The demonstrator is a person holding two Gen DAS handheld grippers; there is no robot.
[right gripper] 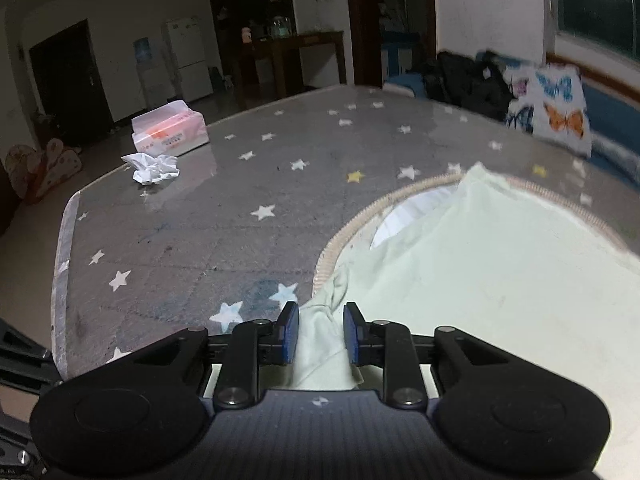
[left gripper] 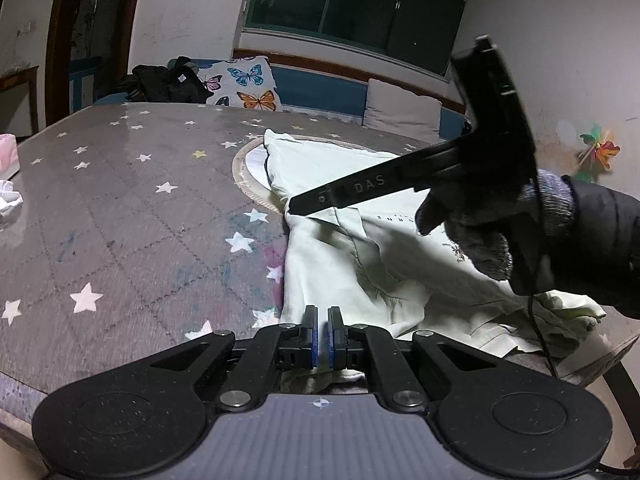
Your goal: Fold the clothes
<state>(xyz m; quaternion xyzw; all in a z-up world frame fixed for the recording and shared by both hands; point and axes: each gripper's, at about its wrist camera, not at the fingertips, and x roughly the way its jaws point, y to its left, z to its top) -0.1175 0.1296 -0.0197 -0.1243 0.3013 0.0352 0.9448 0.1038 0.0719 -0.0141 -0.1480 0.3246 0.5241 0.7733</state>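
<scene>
You are working over a star-printed table (left gripper: pixel 120 184), where a pale green garment (left gripper: pixel 352 248) is lying rumpled across the right side, partly over a round mat (right gripper: pixel 340 240) and spilling toward the near right edge. Your left gripper (left gripper: pixel 323 332) is sitting at the garment's near left hem with fingers almost closed, though whether cloth is pinched cannot be told, while your right gripper (right gripper: pixel 321 332) is straddling a bunched fold with a moderate gap, so close firmly and keep the edges aligned. "DAS" is showing on the right gripper's black arm; small lettering on the garment is staying unreadable.

Dark window (left gripper: pixel 356 4), butterfly cushion (left gripper: pixel 244 84), white fridge (right gripper: pixel 188 60), wooden side table (right gripper: pixel 296 56)
</scene>
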